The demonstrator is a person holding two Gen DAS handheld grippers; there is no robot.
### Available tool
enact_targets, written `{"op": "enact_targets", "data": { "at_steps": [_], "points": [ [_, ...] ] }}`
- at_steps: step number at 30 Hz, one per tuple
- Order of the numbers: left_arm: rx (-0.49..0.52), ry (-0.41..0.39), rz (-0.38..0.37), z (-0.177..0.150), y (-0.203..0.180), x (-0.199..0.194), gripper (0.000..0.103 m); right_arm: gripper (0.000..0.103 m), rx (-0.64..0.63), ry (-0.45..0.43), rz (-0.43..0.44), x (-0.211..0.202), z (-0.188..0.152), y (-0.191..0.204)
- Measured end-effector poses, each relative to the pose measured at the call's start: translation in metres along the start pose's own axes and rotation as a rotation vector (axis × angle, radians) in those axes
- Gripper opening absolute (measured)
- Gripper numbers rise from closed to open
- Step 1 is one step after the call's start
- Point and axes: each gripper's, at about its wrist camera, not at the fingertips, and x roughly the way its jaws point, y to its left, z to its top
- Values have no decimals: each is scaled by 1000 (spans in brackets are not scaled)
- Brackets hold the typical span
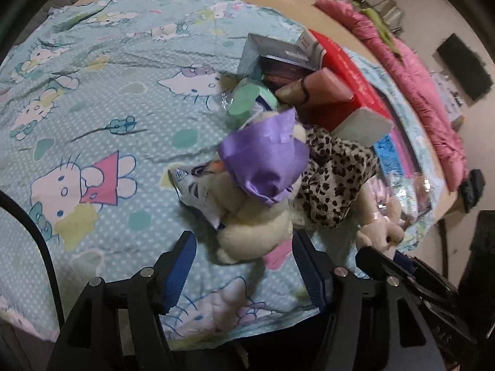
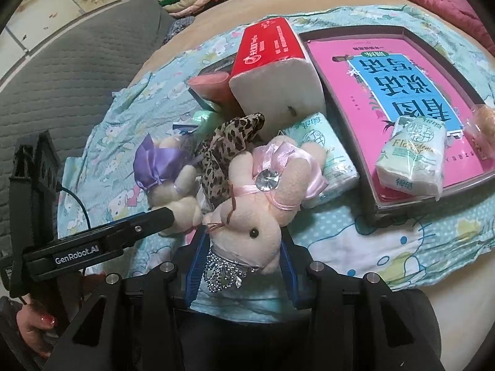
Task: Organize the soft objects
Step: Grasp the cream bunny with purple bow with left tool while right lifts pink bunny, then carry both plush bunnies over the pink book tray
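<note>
Right claw closing on pink-bowed plush rabbit; left claw wide apart beside purple-bowed plush.

The right claw (image 2: 243, 266) had the cream plush rabbit with the pink satin bow and rhinestone (image 2: 260, 213) between its blue pads, which touched its head on both sides: gripping, by my judgement. The left claw (image 1: 244, 266) stood spread and empty, the cream plush toy with the purple satin bow (image 1: 256, 191) just ahead of its tips, lying on the cartoon-cat print bedspread (image 1: 92, 108). A leopard-print fabric piece (image 2: 225, 145) lay beyond both toys. Step in hand: picking up the rabbit. The next move probably calls for lifting it clear of the leopard fabric without dragging that along. Legible: "GenRobot.AI" on the left claw's arm; partial "Flo…" on the wrapped tissue pack (image 2: 411, 157) ahead and right. The Chinese print on the red tissue box (image 2: 272, 49) was unreadable.
</note>
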Motion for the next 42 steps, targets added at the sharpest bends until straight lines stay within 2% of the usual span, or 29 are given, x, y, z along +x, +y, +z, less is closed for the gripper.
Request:
{"op": "enact_targets", "data": {
  "at_steps": [8,9,11,14,19,25,32,42],
  "points": [
    [-119,48,12,8,-10,26,62,45,3,-2,8,-1,0,-2],
    [-130,44,8,9,-9,26,59,45,5,-3,10,-1,0,-3],
    [-142,31,-11,10,-4,25,46,45,6,-5,13,-3,0,-4],
    [-152,28,-51,6,4,23,43,45,8,-9,18,-4,0,-5],
    [-135,34,-72,-3,11,15,41,45,18,-23,14,-10,1,-7],
    [-123,0,-120,-6,8,-16,41,45,36,-82,14,-28,4,-12],
    [-101,-54,-110,-3,-1,-44,41,45,12,-145,14,-42,8,-9],
    [-27,-118,-82,3,-28,-68,41,45,-38,-278,0,-73,12,-3]
  ]
}}
